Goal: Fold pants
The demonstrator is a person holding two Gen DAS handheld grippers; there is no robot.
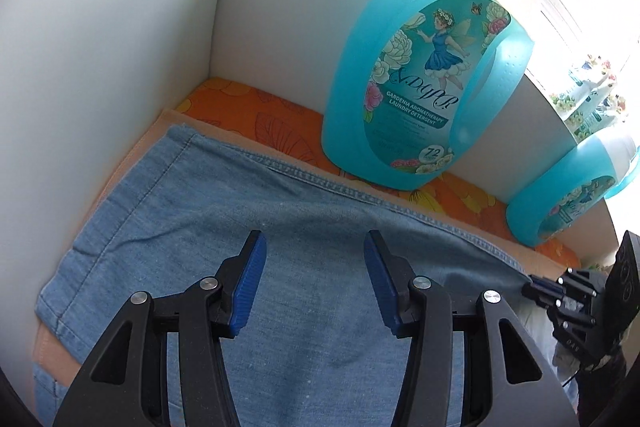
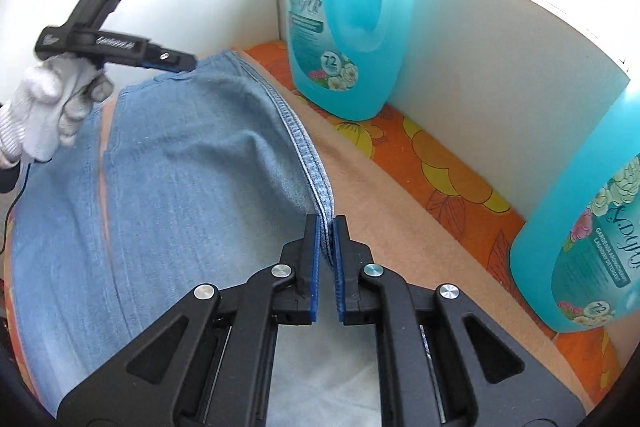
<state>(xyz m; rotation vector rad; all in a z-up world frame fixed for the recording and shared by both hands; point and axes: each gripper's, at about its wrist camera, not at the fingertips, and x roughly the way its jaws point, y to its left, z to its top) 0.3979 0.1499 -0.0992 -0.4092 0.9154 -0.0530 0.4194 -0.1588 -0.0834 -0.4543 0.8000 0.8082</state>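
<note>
Only the right wrist view shows the right gripper [image 2: 327, 227] pinching the pants [image 2: 180, 167] seam; left gripper [image 1: 314, 251] spread.

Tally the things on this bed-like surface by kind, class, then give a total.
Blue denim pants: 1
Turquoise detergent bottles: 2
Handheld grippers, left gripper and right gripper: 2
Total: 5

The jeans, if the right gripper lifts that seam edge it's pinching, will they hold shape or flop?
Probably flop: the jeans already lie in soft wrinkles, and the seam bends where the right gripper pinches it. They likely drape and drag on the cloth-covered surface. The left gripper hangs open above them, so nothing supports the far side.
</note>
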